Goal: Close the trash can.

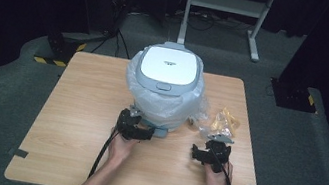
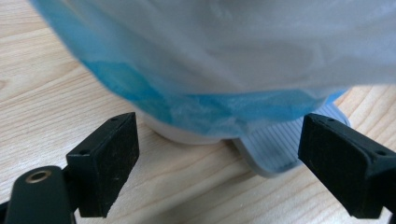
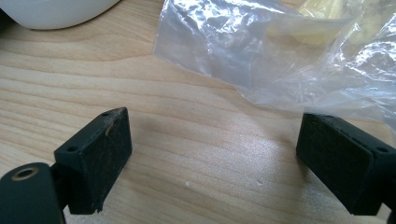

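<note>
A white and pale-blue rice cooker stands at the table's middle, wrapped in a clear plastic bag. My left gripper sits open at its front base. In the left gripper view the bagged blue base and a ribbed grey tab lie between the jaws, untouched. My right gripper is open near the table's front right. In the right gripper view crumpled clear plastic with something yellow inside lies just beyond the jaws.
The wooden table has bare room left and front. A small clear bag with yellow contents lies right of the cooker. Tape marks sit at the front corners. A white stand is behind on the floor.
</note>
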